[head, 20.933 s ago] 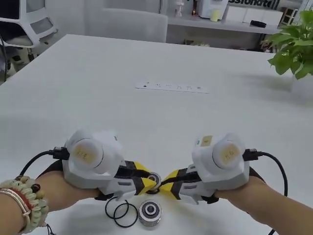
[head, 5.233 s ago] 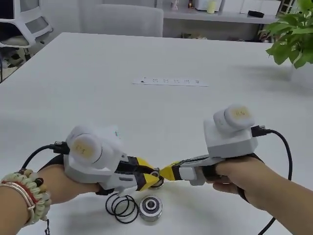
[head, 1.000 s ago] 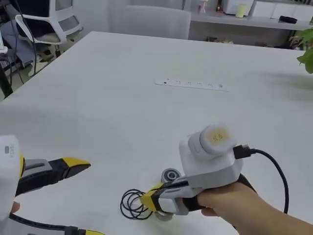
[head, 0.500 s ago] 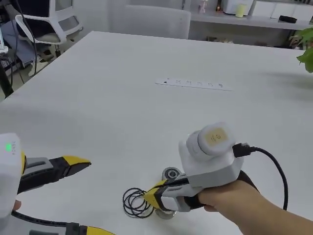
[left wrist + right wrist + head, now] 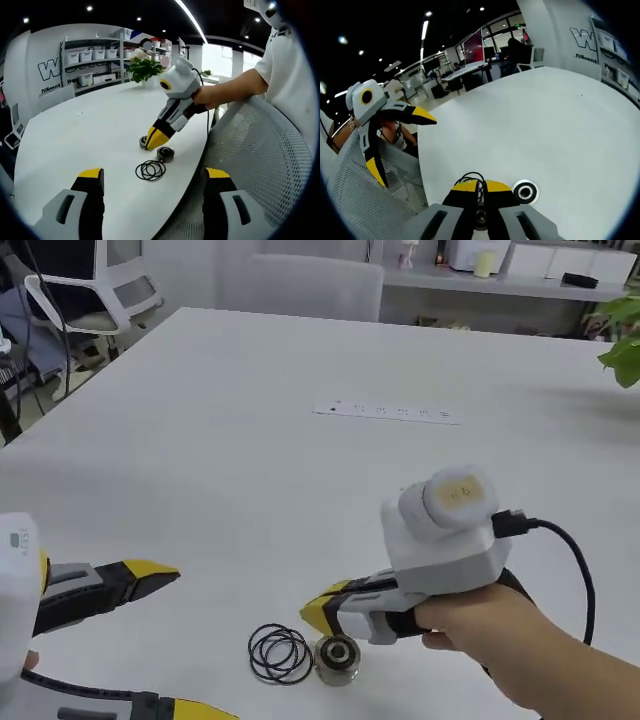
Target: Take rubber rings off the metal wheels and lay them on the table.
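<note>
Rubber rings (image 5: 280,652) lie stacked (beside wheel (image 5: 337,655)); right claw (image 5: 313,612) clenched; left claw (image 5: 152,175) released.

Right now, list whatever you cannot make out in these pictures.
Rubber rings: head view, overlapping, too thin to count.
Far wheel: left gripper view, partly covered by the right claw.
Near wheel: head view, too small to tell whether a ring remains.

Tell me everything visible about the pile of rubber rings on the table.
The rubber rings are thin black loops, several overlapping in a loose flat pile on the white table, near its edge. A metal wheel sits right beside them, seemingly touching. The right gripper hovers just above, not gripping them. Their exact count is unclear.
</note>
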Available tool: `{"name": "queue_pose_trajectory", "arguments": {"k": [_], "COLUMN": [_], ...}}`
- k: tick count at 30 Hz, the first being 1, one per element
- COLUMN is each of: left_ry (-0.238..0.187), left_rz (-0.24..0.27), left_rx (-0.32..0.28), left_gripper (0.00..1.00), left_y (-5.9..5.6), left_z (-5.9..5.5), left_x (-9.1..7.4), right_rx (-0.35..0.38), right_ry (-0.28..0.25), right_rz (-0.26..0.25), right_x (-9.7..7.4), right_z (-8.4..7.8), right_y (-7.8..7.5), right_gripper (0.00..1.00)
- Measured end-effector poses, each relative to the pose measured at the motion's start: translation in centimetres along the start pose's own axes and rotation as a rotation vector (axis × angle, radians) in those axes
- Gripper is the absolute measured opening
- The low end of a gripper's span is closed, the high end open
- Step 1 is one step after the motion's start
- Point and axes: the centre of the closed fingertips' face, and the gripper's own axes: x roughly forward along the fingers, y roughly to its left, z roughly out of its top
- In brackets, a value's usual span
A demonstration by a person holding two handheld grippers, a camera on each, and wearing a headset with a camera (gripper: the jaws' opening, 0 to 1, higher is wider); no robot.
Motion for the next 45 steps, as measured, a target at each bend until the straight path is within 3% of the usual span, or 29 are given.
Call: {"name": "queue_pose_trajectory", "arguments": {"k": [10,16,18,23,29,35,39,45], "left_ry": [-0.001,-0.014,-0.015,-0.016,-0.020,-0.042,-0.019,-0.024], "left_rz": [0.007,0.013,0.013,0.014,0.008,0.007,0.014,0.025], "left_rx": [-0.003,-0.007,-0.009,0.002,-0.014,-0.024,-0.036,-0.051], "left_gripper": [0.80,0.82,0.82,0.82,0.84,0.86,0.87,0.87], "left_y": [0.2,0.2,0.1,0.0,-0.3,-0.4,-0.3,-0.1], "left_z": [-0.1,0.2,0.3,0.4,0.4,0.6,0.1,0.0], "left_x": [0.0,-0.1,-0.1,-0.2,-0.3,-0.5,-0.6,-0.9], "right_rx": [0.010,-0.082,-0.114,-0.187,-0.226,-0.216,-0.195,-0.142], "right_ry": [-0.080,-0.122,-0.125,-0.129,-0.104,-0.057,-0.038,-0.013], "right_rz": [0.001,0.035,0.056,0.041,0.032,0.001,-0.016,-0.054], "right_x": [-2.7,-4.8,-5.5,-7.3,-9.1,-10.7,-11.9,-12.9], "right_z": [2.8,3.9,4.2,4.4,2.8,-0.2,-2.2,-4.8], "right_y": [-0.4,0.4,0.8,0.8,1.2,0.9,0.8,0.3], "right_gripper": [0.05,0.13,0.21,0.42,0.59,0.61,0.63,0.63]}}
